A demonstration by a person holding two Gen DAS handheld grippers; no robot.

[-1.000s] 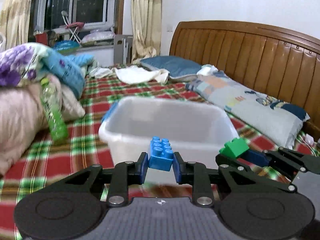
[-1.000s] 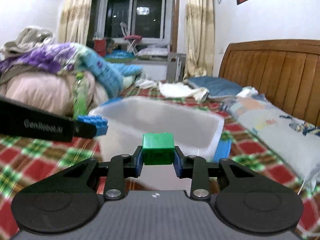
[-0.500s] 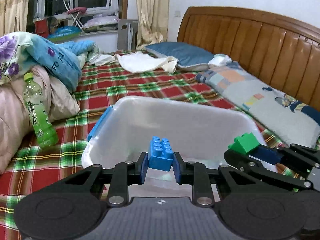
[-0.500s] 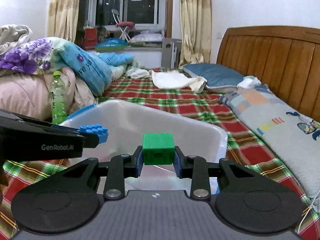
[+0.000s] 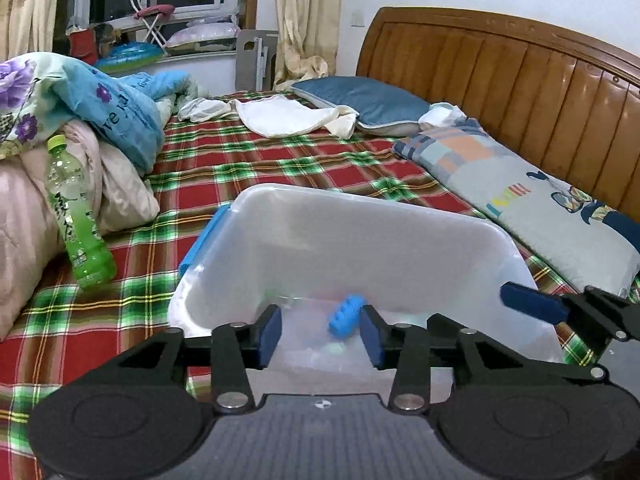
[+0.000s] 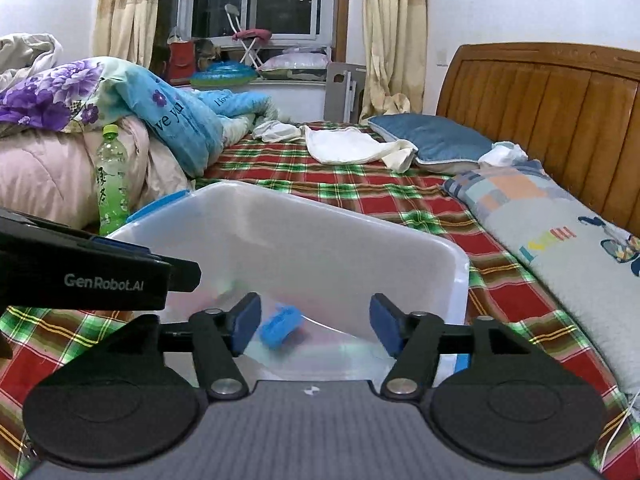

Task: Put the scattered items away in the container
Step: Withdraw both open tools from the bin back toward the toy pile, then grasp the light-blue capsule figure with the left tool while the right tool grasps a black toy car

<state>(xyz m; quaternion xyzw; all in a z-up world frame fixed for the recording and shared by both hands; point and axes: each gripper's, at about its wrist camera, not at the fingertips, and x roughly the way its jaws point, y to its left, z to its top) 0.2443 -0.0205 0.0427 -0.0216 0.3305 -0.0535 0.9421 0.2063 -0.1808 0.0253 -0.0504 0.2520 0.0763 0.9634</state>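
A white translucent bin (image 5: 360, 210) sits on the plaid bed, just beyond both grippers. My left gripper (image 5: 320, 334) hangs over its near wall with its jaws opening. The blue brick (image 5: 346, 316) is blurred in the gap between the pads, free of both, dropping into the bin. My right gripper (image 6: 316, 326) is also over the bin, jaws opening, with nothing between its pads. In the right wrist view the blue brick (image 6: 280, 326) shows low in the bin (image 6: 400, 236). The green brick is only a faint green smear on the bin floor.
A green drink bottle (image 5: 78, 224) leans on piled quilts (image 5: 120, 120) at the left. Pillows (image 5: 540, 208) and a wooden headboard (image 5: 520, 92) line the right side. A blue lid (image 5: 204, 236) sticks out under the bin's left side. White cloths (image 5: 288, 120) lie farther back.
Both grippers moved over the bin, then opened. The blue brick left the left pads and is falling. The green brick is gone from the right pads.
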